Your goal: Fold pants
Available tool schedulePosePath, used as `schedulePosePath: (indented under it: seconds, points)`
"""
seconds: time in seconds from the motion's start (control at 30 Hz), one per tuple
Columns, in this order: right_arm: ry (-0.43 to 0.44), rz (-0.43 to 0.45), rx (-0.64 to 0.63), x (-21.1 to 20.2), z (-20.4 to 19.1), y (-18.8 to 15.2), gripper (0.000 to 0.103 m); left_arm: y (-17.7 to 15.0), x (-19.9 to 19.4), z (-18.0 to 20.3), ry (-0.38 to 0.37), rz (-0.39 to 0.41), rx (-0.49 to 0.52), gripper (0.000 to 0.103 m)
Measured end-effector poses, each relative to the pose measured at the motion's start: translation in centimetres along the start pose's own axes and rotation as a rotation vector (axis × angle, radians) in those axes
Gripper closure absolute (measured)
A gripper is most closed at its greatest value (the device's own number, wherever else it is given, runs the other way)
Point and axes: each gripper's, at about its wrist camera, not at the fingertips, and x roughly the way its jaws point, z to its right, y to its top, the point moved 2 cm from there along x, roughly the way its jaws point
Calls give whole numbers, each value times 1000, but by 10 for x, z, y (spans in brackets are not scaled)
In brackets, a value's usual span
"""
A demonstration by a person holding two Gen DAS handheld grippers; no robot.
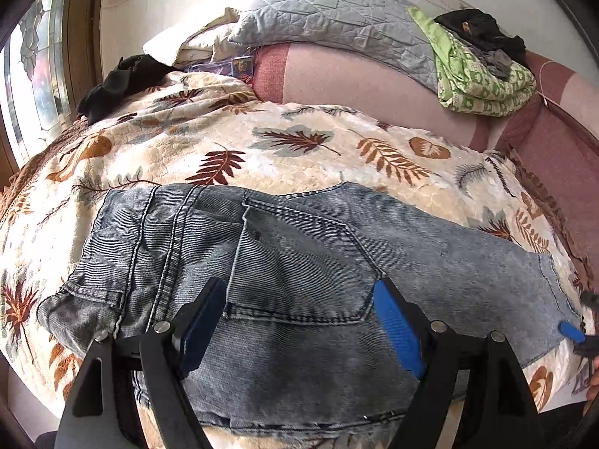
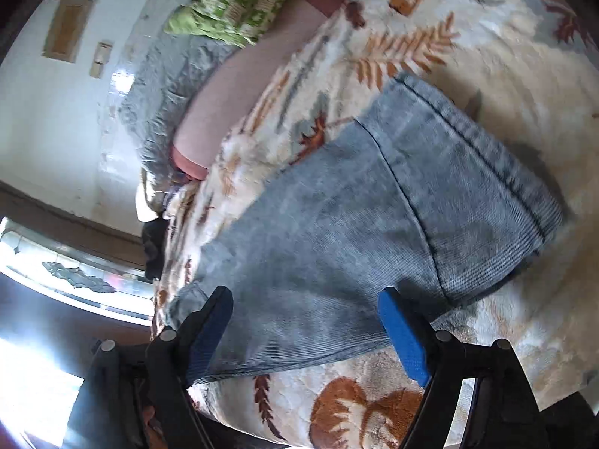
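Left gripper held low and level, jaws spread wide, blue pads facing each other across a broad gap, nothing clamped between them. Right gripper likewise spread wide, tilted and rolled to one side, blue pads well apart, nothing pinched. Seen again at the far right edge of the left wrist view, only a blue tip and dark frame showing

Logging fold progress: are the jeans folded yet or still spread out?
Partly folded: the jeans lie flat on the leaf-print blanket with only one back pocket and one leg hem showing, apparently doubled lengthwise.
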Motion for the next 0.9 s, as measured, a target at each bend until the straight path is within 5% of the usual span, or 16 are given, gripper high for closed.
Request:
schedulePosePath:
  seconds: [0.07,0.13,0.2,0.27,0.37,0.47,0.67,0.9]
  points:
    - [27,69,-29,-13,1,3,13,-7,-2,10,9,-4,32,21]
    - [-81,50,34,-3,26,5,8,-18,14,18,40,-93,71,21]
    - [-3,58,101,-4,35,7,11,-27,29,26,102,-160,143,21]
    - [49,145,46,-27,23,13,11,-29,23,36,135,-133,189,21]
    - [60,249,98,-57,36,17,11,-23,11,45,65,-108,155,21]
    - [68,147,235,-39,70,14,12,-21,8,59,43,-100,154,21]
    - [71,341,171,-89,59,18,12,-24,3,90,-43,-112,163,21]
    - [71,228,257,-82,77,2,12,-27,0,121,-180,-109,152,21]
